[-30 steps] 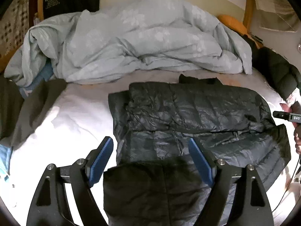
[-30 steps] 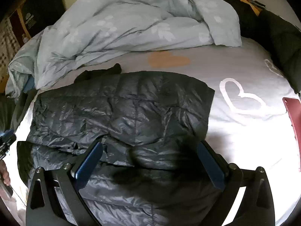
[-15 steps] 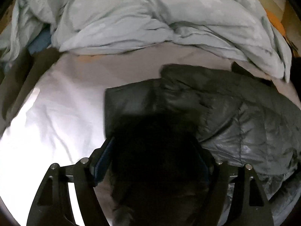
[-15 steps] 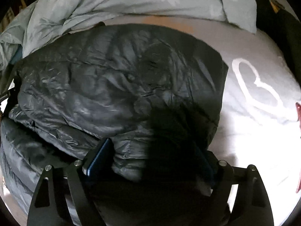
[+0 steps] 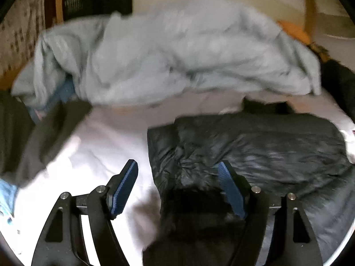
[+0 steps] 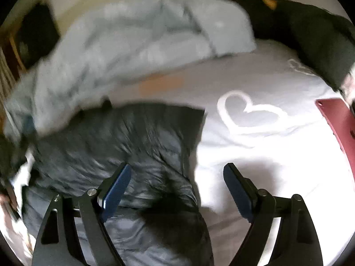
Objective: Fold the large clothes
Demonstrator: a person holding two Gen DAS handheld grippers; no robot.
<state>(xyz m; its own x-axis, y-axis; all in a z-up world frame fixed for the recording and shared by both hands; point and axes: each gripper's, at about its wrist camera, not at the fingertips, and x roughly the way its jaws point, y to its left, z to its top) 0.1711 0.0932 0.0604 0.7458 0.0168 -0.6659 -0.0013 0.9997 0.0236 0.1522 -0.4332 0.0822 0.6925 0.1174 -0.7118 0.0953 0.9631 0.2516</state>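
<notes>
A dark quilted puffer jacket [image 5: 255, 150] lies partly folded on the white bed sheet [image 5: 106, 146]; it also shows in the right wrist view [image 6: 124, 146]. My left gripper [image 5: 177, 188] is open, raised over the jacket's near left edge, with a dark furry trim [image 5: 195, 221] below it. My right gripper [image 6: 177, 190] is open and empty above the jacket's near right edge, its right finger over the sheet [image 6: 255, 88]. Both views are blurred by motion.
A crumpled pale blue duvet [image 5: 177, 59] is heaped at the far side of the bed. Dark clothes [image 5: 33, 137] lie at the left, another dark garment [image 6: 315, 28] at the far right. A red flat object [image 6: 339, 124] lies at the right edge.
Both grippers dipped low onto the jacket half a second ago and have now lifted and drawn back. Both stay open and empty.
</notes>
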